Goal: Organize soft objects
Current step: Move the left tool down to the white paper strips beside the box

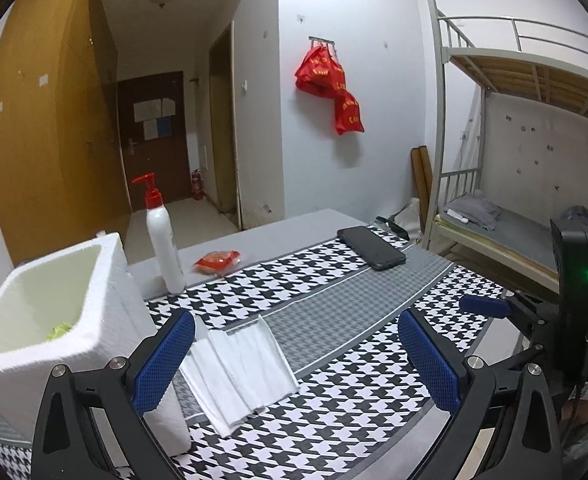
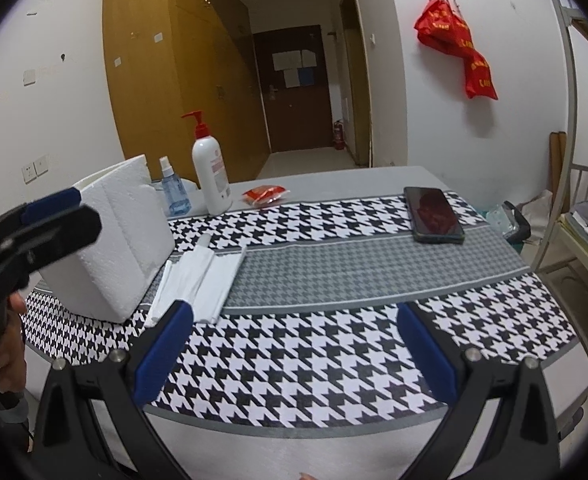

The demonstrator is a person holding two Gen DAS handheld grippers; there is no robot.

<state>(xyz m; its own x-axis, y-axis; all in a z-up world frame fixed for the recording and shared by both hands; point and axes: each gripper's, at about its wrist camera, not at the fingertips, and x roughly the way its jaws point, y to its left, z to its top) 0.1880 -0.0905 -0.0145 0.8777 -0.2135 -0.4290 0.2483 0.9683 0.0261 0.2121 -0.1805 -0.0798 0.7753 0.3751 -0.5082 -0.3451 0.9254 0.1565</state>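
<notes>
A folded white cloth [image 1: 239,372] lies flat on the houndstooth table mat, next to a white foam box [image 1: 37,320]. Something yellow-green [image 1: 59,331] lies in the bottom of the box. My left gripper [image 1: 296,356] is open and empty, hovering over the cloth's near edge with the box at its left finger. In the right wrist view the cloth [image 2: 197,280] lies beside the box [image 2: 109,240]. My right gripper [image 2: 294,348] is open and empty above the mat's front part, right of the cloth. The left gripper [image 2: 49,216] also shows there at the far left.
A white pump bottle with a red top [image 2: 210,172], a small blue spray bottle [image 2: 173,192] and a red packet [image 2: 263,194] stand at the table's back. A black phone [image 2: 433,214] lies at the back right. A bunk bed [image 1: 514,140] stands to the right.
</notes>
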